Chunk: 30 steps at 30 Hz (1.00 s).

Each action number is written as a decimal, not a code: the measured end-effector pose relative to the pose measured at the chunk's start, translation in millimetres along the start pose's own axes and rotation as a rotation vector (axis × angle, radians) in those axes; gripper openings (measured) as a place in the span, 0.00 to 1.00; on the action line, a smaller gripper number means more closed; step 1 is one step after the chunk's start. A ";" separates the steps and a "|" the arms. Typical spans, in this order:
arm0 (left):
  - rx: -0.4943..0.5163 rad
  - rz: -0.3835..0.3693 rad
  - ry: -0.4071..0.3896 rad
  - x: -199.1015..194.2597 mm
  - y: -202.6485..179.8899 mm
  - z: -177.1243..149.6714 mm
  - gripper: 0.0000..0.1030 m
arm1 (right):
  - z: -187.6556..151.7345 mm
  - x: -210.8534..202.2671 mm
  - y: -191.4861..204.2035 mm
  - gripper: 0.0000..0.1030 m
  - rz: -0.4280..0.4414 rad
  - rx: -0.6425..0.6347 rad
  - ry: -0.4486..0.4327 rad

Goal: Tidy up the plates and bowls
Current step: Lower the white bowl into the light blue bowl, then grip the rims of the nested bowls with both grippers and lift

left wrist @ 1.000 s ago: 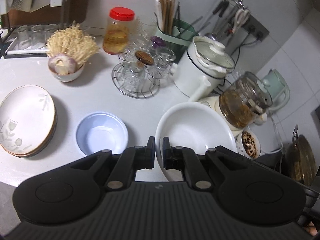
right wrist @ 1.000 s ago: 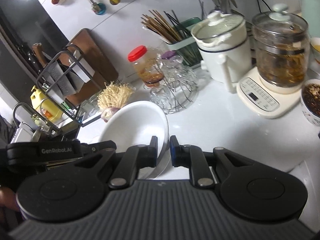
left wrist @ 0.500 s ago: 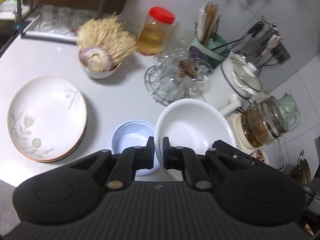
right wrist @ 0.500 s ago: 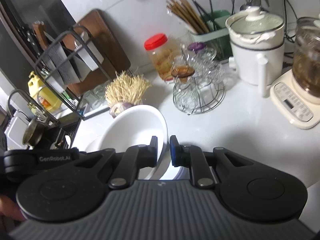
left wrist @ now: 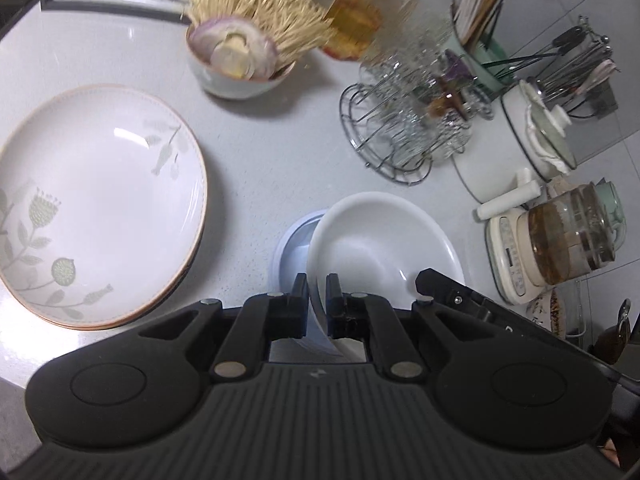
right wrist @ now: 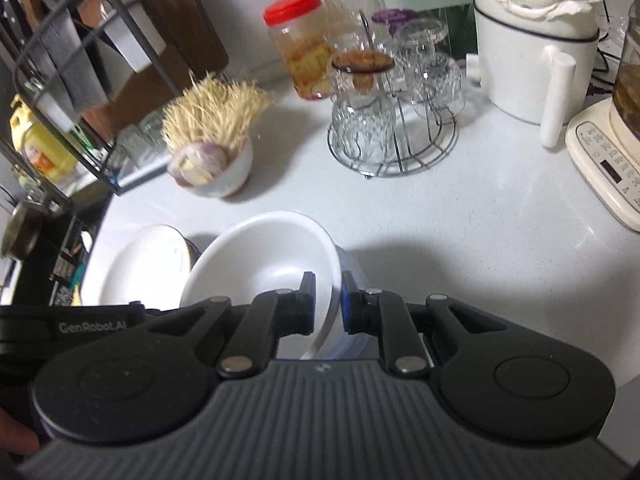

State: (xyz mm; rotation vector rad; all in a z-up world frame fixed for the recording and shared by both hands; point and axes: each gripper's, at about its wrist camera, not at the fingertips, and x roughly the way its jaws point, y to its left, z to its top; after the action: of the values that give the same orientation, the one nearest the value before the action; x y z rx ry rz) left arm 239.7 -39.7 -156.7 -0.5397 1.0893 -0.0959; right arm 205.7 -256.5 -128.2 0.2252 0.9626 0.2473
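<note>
The white bowl [left wrist: 380, 240] is held by both tools at once, each clamped on its rim. The left gripper [left wrist: 317, 300] has its jaws pinched on the near-left part of the rim, the thin wall running between the two pads. The right gripper [right wrist: 327, 304] grips the opposite side of the rim in the same way, one finger inside the bowl and the blue-padded one outside.

The bowl is round, so it has no long axis to speak of; its mouth faces up and is tipped somewhat, so that in the right wrist view the hollow leans toward the plates. It sits directly ahead of each gripper's fingers, its hollow spreading out beyond the fingertips.

Under it, partly covered, is the pale blue bowl [left wrist: 294, 246], mouth up on the white countertop [left wrist: 260, 168]; only a crescent of its rim shows at the white bowl's left side in the left wrist view. Whether the white bowl touches it cannot be told.

To the left, near the counter's front edge, lies a stack of flower-patterned plates [left wrist: 96, 200], flat and face up, apart from the bowls. Toward the back of the counter stand a small bowl of enoki mushrooms and sliced onion [left wrist: 236, 68], a red-lidded jar [left wrist: 360, 20], a wire rack of glasses [left wrist: 404, 132] and a white lidded pot [left wrist: 528, 140]; a glass kettle on its base [left wrist: 560, 240] stands at the right side
</note>
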 end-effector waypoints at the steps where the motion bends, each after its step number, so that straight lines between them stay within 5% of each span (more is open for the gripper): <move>1: -0.009 -0.005 0.010 3.9 2.3 0.6 0.08 | 0.4 3.0 -1.1 0.15 -0.001 0.000 0.007; 11: -0.010 0.031 0.046 11.7 8.6 2.3 0.16 | 7.5 4.5 -6.6 0.23 -0.033 -0.015 0.019; 13: -0.010 0.053 0.049 12.3 10.0 1.0 0.35 | 8.7 3.8 -10.8 0.43 -0.028 -0.001 0.011; 16: -0.017 0.059 0.036 11.6 12.8 -1.6 0.46 | 9.9 7.1 -17.6 0.47 -0.007 0.036 0.017; 30: -0.108 0.042 0.079 51.6 25.8 -19.7 0.46 | -9.0 50.2 -38.5 0.45 0.102 0.143 0.177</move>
State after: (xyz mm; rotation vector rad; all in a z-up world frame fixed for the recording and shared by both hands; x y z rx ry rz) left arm 242.3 -41.8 -217.6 -0.6132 1.1876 -0.0217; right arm 229.8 -277.0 -183.7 0.3890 1.1476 0.2961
